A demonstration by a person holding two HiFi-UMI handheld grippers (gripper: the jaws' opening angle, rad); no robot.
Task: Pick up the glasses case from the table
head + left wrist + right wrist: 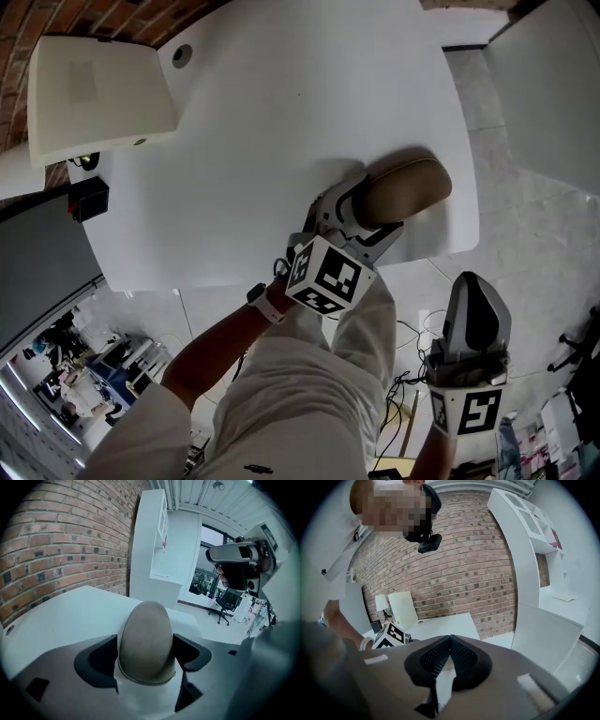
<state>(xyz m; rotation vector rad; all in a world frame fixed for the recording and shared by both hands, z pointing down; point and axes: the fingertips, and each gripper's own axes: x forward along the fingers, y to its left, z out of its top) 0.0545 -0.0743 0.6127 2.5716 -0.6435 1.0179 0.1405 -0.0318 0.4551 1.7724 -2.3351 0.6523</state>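
Note:
A tan, rounded glasses case [408,187] lies on the white table [281,122] near its front right corner. My left gripper [366,220] straddles the near end of the case. In the left gripper view the case [146,644] fills the gap between the two dark pads [98,660]; the jaws stand wide and lie right against its sides, with no squeeze to be seen. My right gripper [473,291] hangs off the table at the lower right, over the floor. Its ribbed pads [436,658] meet with nothing between them.
A cream-coloured box [94,94] stands at the table's far left, with a small black device [89,199] below it and a round cable hole [181,56] beside it. The table's front edge runs just below the case. A white shelf unit [154,541] stands against the brick wall.

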